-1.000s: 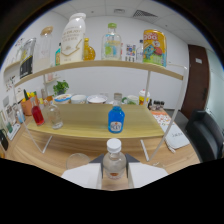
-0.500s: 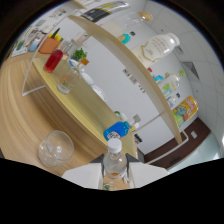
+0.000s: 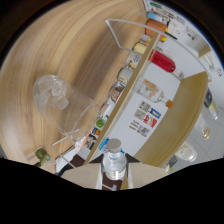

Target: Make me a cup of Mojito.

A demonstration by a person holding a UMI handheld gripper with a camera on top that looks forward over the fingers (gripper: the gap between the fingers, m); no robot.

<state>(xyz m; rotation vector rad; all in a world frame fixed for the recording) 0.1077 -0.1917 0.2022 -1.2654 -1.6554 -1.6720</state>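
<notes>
Bottle (image 3: 113,162), one clear plastic one with a pale cap, is sitting at the bottom centre of the frame, pressed between the two pale fingers (image 3: 80,176) of the claw (image 3: 114,179), which are closing against its sides. A band of label is wrapping its lower body, but no writing on it is coming through. The whole view is tipping steeply sideways. One clear glass (image 3: 62,102) holding ice is lying at centre left, over the wooden surface (image 3: 65,45) that is filling the upper left. A two-tier wooden shelf (image 3: 142,75) is running diagonally from the upper right down toward the bottle, carrying one red bottle (image 3: 163,61) and several small jars and packets. Their labels are showing as coloured patches only; no brand is reading clearly.
</notes>
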